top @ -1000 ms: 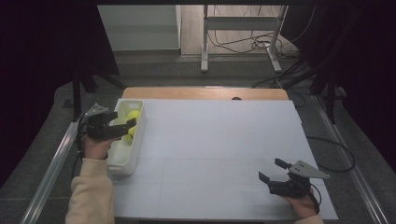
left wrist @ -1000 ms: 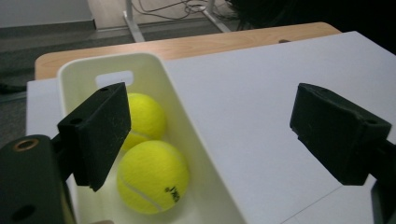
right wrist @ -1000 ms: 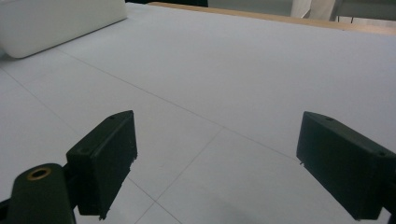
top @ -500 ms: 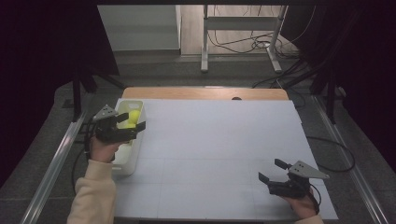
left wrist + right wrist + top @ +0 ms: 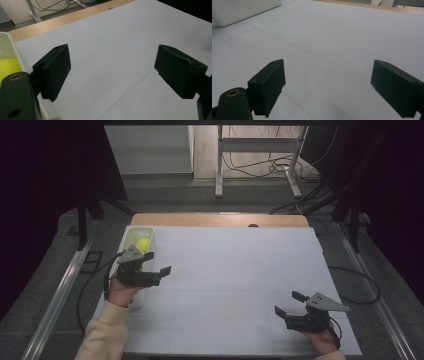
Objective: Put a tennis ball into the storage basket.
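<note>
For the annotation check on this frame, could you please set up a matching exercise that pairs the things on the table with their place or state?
Things:
1. yellow ball
2. white bin
3. left gripper
4. right gripper

Places or states:
a. open and empty, low at the near right corner of the sheet
b. lying inside the bin
c. open and empty, beside the bin over the white sheet
d. standing at the left edge of the table

Pairs: 1-b, 2-d, 3-c, 4-a
</note>
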Action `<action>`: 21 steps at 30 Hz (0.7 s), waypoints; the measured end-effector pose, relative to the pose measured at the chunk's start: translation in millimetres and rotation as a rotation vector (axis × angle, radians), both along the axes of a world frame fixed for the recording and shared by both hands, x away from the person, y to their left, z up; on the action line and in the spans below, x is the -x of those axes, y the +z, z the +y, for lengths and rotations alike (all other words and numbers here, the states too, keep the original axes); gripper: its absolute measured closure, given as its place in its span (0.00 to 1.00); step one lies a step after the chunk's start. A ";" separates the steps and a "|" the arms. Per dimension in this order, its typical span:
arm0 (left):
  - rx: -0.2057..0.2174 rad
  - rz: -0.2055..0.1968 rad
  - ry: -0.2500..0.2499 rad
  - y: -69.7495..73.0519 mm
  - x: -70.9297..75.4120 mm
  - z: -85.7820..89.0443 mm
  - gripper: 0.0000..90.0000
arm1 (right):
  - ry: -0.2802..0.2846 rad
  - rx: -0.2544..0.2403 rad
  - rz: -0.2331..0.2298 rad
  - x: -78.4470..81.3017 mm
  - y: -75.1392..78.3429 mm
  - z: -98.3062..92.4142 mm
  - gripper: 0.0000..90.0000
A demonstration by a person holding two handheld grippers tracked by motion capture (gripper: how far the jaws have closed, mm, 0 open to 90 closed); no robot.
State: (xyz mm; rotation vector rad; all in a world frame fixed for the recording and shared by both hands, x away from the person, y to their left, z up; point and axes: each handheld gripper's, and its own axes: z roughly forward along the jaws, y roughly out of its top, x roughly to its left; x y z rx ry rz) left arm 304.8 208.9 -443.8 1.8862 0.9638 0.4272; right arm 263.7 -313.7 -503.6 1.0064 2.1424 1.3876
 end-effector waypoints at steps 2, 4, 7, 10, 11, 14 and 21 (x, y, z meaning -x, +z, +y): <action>0.001 -0.001 -0.011 -1.9 3.1 -1.4 0.16 | 0.004 -0.001 0.000 0.0 -0.2 0.6 0.14; 0.011 0.003 -0.026 -6.4 9.2 -2.1 0.16 | 0.006 0.001 0.001 0.2 -0.3 1.2 0.14; 0.023 0.005 -0.030 -12.9 16.9 -0.8 0.16 | 0.007 0.004 0.001 0.1 -0.5 1.6 0.14; 0.037 0.007 -0.033 -17.5 23.5 1.2 0.16 | 0.009 0.008 0.001 -0.2 -1.0 2.4 0.14; 0.037 0.012 -0.035 -18.9 25.3 1.5 0.16 | 0.010 0.008 0.003 -0.2 -1.2 2.7 0.14; 0.039 0.018 -0.047 -22.6 29.5 1.9 0.16 | 0.014 0.009 0.006 0.0 -1.6 3.7 0.14; -0.008 0.000 -0.061 -39.7 45.0 -2.7 0.15 | 0.019 0.014 0.009 0.1 -2.0 4.3 0.14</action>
